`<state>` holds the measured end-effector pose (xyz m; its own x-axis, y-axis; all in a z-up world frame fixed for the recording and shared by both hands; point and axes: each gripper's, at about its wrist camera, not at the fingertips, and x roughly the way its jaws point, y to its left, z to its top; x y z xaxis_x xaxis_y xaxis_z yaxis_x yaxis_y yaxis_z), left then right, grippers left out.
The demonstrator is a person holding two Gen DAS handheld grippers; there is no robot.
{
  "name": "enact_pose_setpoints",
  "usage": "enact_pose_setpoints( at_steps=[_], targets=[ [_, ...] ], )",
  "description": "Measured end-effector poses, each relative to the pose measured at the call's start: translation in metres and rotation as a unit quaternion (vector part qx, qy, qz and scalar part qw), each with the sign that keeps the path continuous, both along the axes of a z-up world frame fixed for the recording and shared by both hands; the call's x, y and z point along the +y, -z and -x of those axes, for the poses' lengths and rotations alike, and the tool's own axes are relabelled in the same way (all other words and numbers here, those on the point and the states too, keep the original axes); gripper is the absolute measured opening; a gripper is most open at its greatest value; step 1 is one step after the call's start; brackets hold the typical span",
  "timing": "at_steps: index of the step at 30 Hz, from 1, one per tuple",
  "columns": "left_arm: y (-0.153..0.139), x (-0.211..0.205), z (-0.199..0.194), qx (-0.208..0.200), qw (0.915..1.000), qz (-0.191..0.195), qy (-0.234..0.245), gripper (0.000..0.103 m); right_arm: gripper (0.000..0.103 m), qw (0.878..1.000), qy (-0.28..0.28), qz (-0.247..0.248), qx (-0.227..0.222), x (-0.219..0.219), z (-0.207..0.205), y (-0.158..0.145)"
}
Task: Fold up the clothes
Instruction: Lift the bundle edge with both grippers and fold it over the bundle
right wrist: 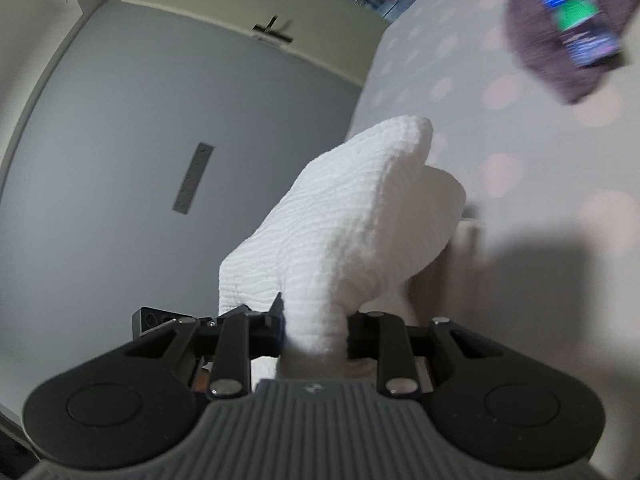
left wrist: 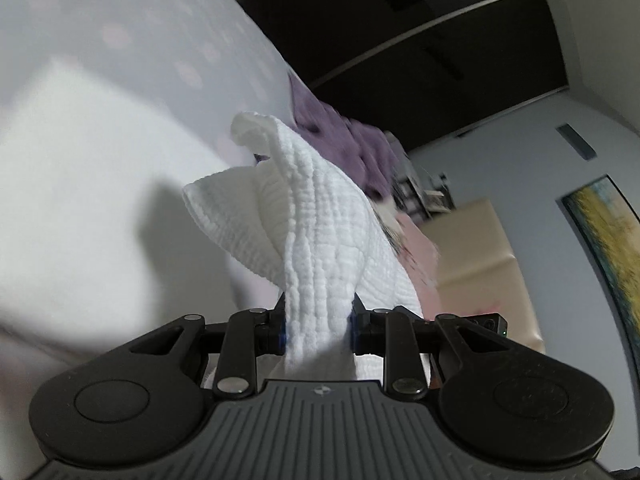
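Counts per view. Left wrist: 1 gripper [left wrist: 318, 328], 1 white cloth [left wrist: 320, 232], 1 purple garment [left wrist: 352, 144], 1 dotted sheet [left wrist: 140, 40], 1 painting [left wrist: 612, 236]. Right wrist: 1 gripper [right wrist: 314, 334], 1 white cloth [right wrist: 352, 216], 1 purple garment [right wrist: 532, 52] with 1 bright label [right wrist: 576, 28], 1 dotted sheet [right wrist: 500, 128]. Whether both white cloths are one piece: can't tell.

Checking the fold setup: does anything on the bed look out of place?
A phone-like gadget, screen lit, lies on the purple garment on the bed, odd amid laundry. Both grippers, left and right, clamp white cloth.
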<state>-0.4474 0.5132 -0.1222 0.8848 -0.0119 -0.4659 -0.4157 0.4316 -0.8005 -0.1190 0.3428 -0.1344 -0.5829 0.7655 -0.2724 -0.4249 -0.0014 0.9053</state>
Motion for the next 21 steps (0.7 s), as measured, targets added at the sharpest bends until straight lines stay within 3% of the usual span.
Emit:
enact_pose_setpoints(
  at_steps=[3,6,14,21],
  targets=[
    [-0.02,0.035,0.025,0.016,0.9996,-0.015,-0.021,0.023,0.029,1.0,-0.012,-0.004,0.009,0.051,0.02,-0.005],
    [-0.018,0.067,0.035,0.022,0.9992,-0.017,-0.03,0.023,0.029,1.0,-0.015,0.002,0.016,0.09,0.034,-0.003],
    [0.042,0.124,0.067,0.021,0.9987,0.032,-0.035,0.024,0.029,0.999,-0.022,0.048,0.013,0.143,0.053,0.026],
    [0.091,0.141,0.086,0.018,0.9962,0.073,-0.045,0.024,0.028,0.996,-0.035,0.08,0.014,0.163,0.059,0.056]
  ],
)
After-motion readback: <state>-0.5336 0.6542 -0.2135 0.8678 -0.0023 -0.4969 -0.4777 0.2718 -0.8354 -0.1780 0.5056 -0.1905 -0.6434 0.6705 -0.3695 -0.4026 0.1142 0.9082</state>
